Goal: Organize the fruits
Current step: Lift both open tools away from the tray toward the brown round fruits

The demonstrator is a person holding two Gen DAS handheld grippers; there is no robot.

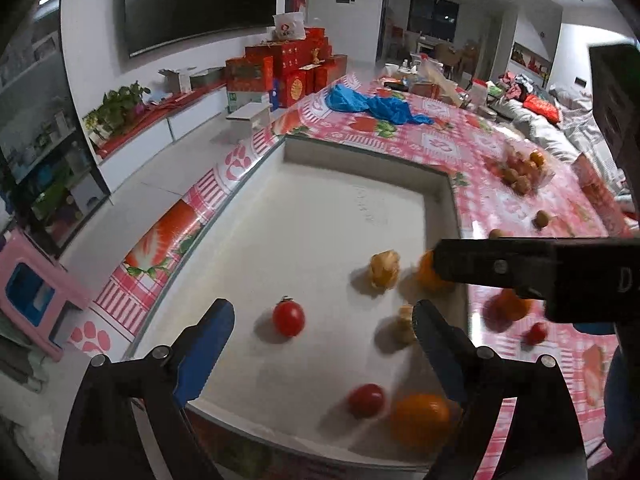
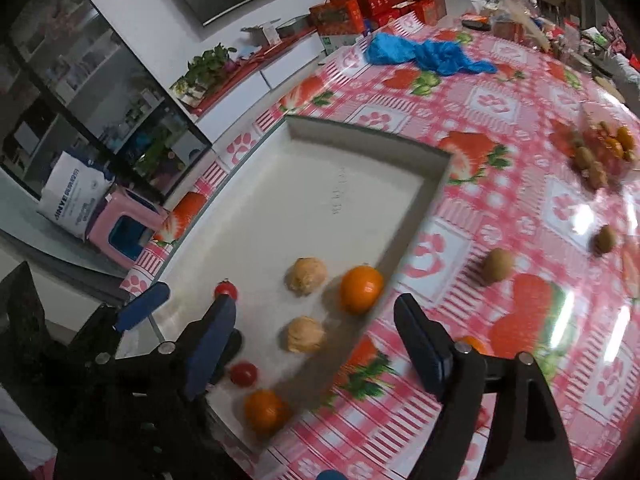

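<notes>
A white tray (image 1: 320, 200) lies on the strawberry-print tablecloth and also shows in the right wrist view (image 2: 340, 168). In it are two red tomatoes (image 1: 289, 317) (image 1: 366, 400), two oranges (image 1: 420, 420) (image 1: 428, 274) and two husked golden berries (image 1: 385, 269) (image 1: 404, 324). My left gripper (image 1: 324, 332) is open and empty above the tray's near end. My right gripper (image 2: 312, 340) is open and empty above the tray's near right rim; its arm crosses the left wrist view (image 1: 540, 268). Two kiwis (image 2: 497, 265) (image 2: 605, 239) lie on the cloth.
A pile of mixed fruit (image 2: 604, 152) sits at the far right of the table. An orange (image 1: 508, 308) and a small tomato (image 1: 535, 333) lie on the cloth right of the tray. A blue plastic bag (image 2: 424, 54) lies at the far end. Red gift boxes (image 1: 288, 68) stand beyond.
</notes>
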